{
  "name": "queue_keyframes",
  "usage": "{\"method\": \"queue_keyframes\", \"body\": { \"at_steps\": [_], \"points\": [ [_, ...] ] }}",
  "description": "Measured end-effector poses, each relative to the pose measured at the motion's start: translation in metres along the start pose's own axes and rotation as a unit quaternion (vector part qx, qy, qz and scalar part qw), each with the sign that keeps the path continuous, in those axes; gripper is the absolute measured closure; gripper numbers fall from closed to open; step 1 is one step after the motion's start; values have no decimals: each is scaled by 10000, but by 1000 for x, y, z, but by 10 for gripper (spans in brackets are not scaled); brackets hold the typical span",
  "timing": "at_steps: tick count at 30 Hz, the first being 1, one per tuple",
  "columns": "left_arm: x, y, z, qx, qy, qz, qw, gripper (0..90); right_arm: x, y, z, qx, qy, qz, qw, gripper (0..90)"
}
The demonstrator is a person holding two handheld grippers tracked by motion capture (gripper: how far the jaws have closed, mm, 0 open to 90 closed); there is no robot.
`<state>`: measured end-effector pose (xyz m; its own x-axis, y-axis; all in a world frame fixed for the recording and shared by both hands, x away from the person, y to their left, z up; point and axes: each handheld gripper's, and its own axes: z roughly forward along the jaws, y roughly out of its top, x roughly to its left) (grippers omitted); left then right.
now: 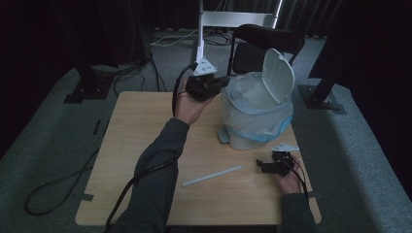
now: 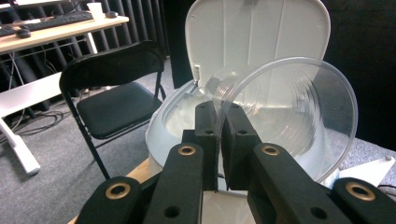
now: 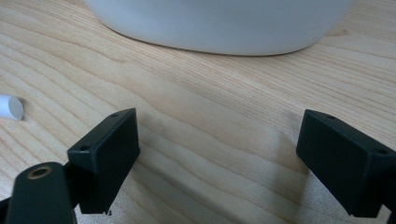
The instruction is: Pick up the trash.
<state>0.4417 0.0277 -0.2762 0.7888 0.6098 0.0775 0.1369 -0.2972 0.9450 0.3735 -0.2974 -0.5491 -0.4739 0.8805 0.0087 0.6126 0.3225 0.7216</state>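
A clear plastic cup (image 2: 299,116) lies on its side in the air, its mouth facing me, with my left gripper (image 2: 221,114) shut on its rim. It hangs just in front of the white bin (image 2: 173,121), whose lid (image 2: 254,37) stands up. In the high view the left gripper (image 1: 222,82) is raised at the bin's (image 1: 255,114) left rim; the bin holds a pale plastic liner. My right gripper (image 1: 261,166) rests low on the table (image 1: 145,126) in front of the bin. Its jaws (image 3: 219,140) stand wide open over bare wood with nothing between them.
A white straw (image 1: 212,175) lies on the table near the front, left of the right gripper; its end (image 3: 10,106) shows in the right gripper view. A black chair (image 1: 265,41) stands behind the bin. Cables trail over the floor at the left.
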Motion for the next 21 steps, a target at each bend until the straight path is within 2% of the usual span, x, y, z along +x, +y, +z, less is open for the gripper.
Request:
{"method": "queue_keyframes", "body": {
  "at_steps": [11,21],
  "points": [
    [-3,3,13,6,-81,-55,10000,856,0,0,0,1,8,-4,10000,121],
    [-11,13,27,32,-179,-15,9998,856,0,0,0,5,9,-11,10000,121]
  ]
}}
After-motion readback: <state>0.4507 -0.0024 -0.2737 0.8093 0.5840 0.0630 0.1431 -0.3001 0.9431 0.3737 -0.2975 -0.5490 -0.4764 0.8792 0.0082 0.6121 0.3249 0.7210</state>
